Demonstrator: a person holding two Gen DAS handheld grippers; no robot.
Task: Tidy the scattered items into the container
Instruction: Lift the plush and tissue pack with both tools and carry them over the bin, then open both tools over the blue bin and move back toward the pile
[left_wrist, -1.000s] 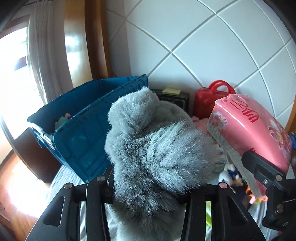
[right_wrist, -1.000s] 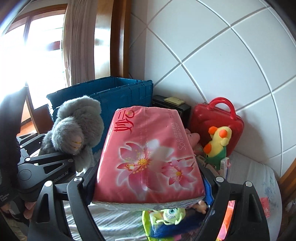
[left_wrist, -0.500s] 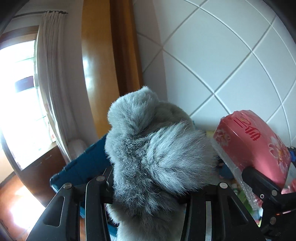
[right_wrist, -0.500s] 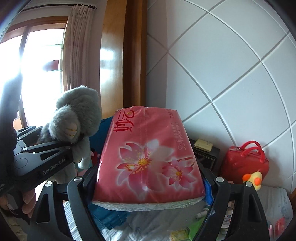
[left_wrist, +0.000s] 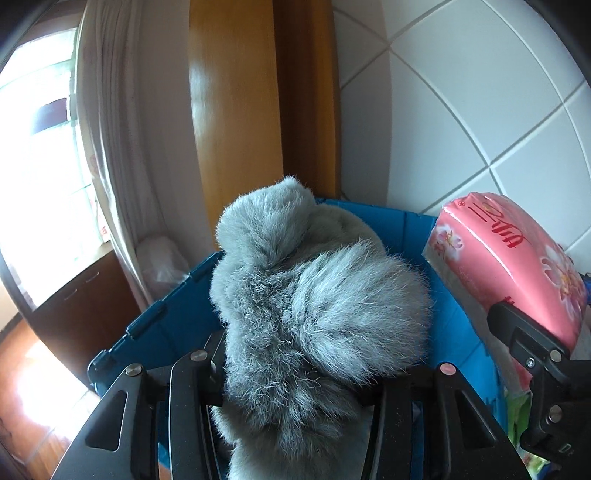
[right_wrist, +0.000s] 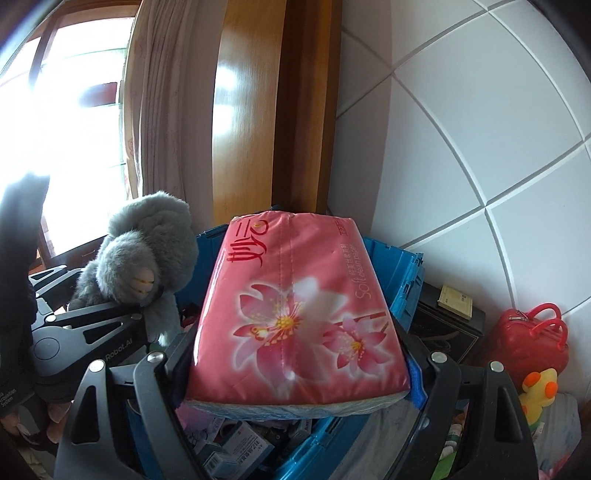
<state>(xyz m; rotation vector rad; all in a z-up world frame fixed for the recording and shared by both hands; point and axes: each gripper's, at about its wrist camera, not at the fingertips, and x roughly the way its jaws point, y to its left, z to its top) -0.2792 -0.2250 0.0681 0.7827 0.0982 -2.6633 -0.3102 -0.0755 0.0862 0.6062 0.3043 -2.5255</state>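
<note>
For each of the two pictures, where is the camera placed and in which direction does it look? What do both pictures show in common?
Left wrist: sits on the left gripper, looking forward over the grey plush toy it grips into the blue crate; only its own black fingers show.
Right wrist: sits on the right gripper, looking over the pink tissue pack toward the crate and tiled wall; a dark sleeve shows at left.
Shared: plush toy, tissue pack, crate, each other's gripper.
</note>
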